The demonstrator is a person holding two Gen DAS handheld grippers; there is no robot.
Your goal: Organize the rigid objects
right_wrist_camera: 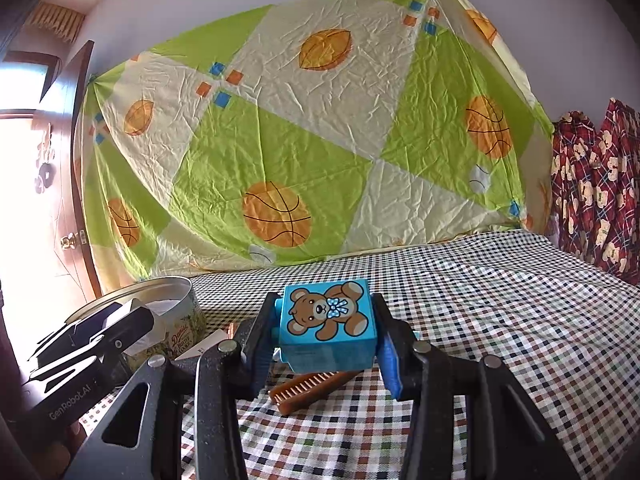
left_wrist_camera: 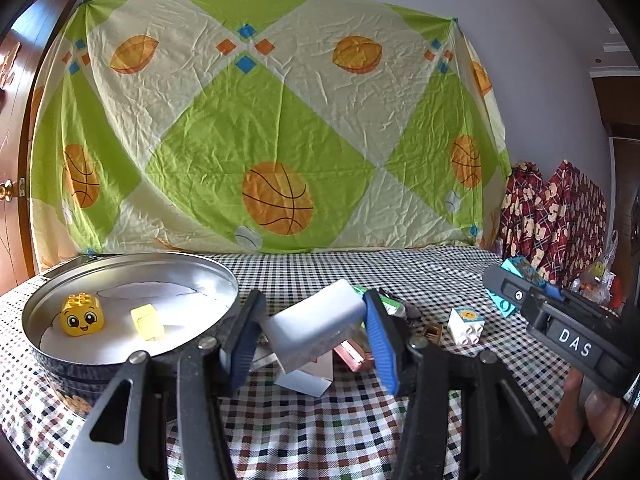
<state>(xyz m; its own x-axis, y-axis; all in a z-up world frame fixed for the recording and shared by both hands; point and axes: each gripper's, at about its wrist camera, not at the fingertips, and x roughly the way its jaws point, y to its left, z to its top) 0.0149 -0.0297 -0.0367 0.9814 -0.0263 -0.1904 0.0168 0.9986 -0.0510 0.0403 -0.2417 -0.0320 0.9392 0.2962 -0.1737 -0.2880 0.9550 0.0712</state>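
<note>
White box (left_wrist_camera: 316,326) pinched by left gripper (left_wrist_camera: 314,342), bear block (right_wrist_camera: 328,318) by right gripper (right_wrist_camera: 326,338); both judged light, rigid, best held on flat sides.

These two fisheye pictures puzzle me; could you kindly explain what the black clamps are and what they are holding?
No robot: a person holds a two-finger gripper in each hand, each carrying a forward-looking camera. In the left wrist view, the left gripper grips a white rectangular box beside the round metal cookie tin, which contains a yellow smiley-face toy block and a pale yellow cube. In the right wrist view, the right gripper grips a blue teddy-bear toy block above a brown plastic comb on the checkered tablecloth.
</note>
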